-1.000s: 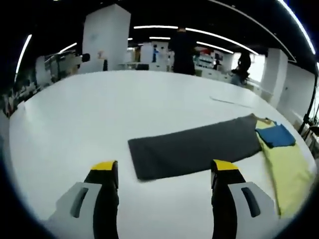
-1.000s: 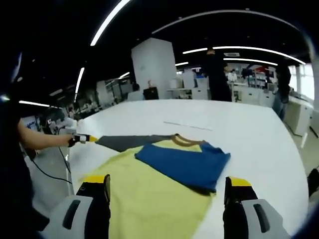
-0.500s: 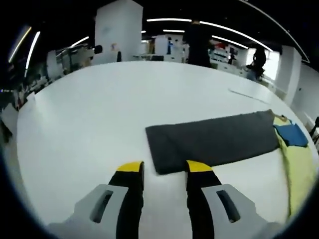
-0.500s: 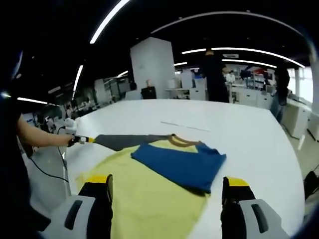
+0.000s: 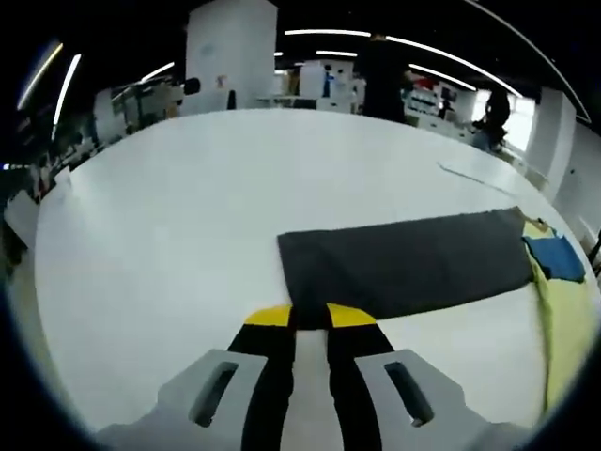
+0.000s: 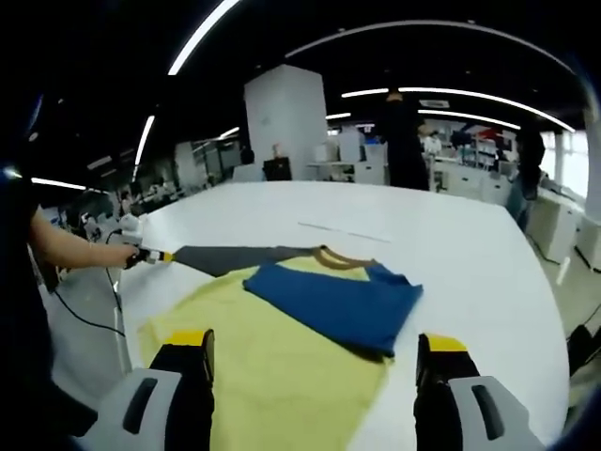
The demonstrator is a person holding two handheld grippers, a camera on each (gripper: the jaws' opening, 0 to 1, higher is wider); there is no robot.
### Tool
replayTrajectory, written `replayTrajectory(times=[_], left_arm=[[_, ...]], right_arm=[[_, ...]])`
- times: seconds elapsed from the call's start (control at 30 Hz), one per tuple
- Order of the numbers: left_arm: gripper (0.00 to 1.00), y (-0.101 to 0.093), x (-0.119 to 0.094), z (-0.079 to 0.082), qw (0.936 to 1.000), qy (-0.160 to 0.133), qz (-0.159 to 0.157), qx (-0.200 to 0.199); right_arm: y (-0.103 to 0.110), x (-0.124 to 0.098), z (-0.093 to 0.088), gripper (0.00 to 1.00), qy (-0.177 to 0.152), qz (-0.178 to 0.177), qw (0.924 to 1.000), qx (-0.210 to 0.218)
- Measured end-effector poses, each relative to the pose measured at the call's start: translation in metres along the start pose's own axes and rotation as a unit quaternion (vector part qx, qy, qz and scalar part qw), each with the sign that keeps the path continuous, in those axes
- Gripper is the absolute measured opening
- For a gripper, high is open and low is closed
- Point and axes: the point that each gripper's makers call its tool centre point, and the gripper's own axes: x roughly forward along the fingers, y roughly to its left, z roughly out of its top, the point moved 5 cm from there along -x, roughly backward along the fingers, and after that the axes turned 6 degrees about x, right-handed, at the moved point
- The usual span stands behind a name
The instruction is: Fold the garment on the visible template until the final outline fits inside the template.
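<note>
A yellow garment [image 6: 272, 362] with a brown collar [image 6: 338, 258] lies on the white table [image 6: 460, 235], with a blue part [image 6: 333, 301] folded across it. A long dark grey strip of cloth [image 5: 413, 263] runs out from beside the collar. My left gripper [image 5: 311, 317] has its jaws drawn together over the near corner of the grey strip. In the right gripper view a person's hand holds the left gripper [image 6: 155, 256] at the far tip of the grey strip [image 6: 230, 256]. My right gripper [image 6: 315, 343] hovers open over the yellow cloth, holding nothing.
The yellow garment [image 5: 563, 319] and blue part [image 5: 556, 256] lie at the right side of the table [image 5: 169, 207]. A thin line [image 6: 343, 232] marks the table beyond the collar. A person [image 6: 406, 141] stands behind the far edge, beside a white pillar [image 5: 230, 52].
My left gripper's jaws went from wide apart to nearly together, and it moved in onto the corner of the grey strip. The right gripper stayed open and hardly moved.
</note>
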Motion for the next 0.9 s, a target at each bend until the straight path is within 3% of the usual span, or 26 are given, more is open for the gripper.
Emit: replayTrajectory(times=[0.2,0.37,0.67,0.9], left_arm=[[0.01,0.003,0.002,0.002,0.9996,0.008,-0.001,-0.029],[0.0,0.002,0.0,0.003,0.9997,0.012,-0.004,-0.022],[0.0,-0.001,-0.008,0.016,0.9998,-0.01,-0.004,-0.016],[0.0,-0.011,-0.014,0.033,0.9991,-0.032,-0.026,-0.012]], right_arm=[[0.003,-0.001,-0.002,0.87,0.0,0.001,1.0,0.001],[-0.001,-0.001,-0.006,0.88,0.001,0.0,1.0,0.002],[-0.001,0.0,-0.007,0.91,-0.002,0.011,0.9999,0.006],[0.003,0.003,-0.011,0.94,0.004,0.023,0.9997,0.007]])
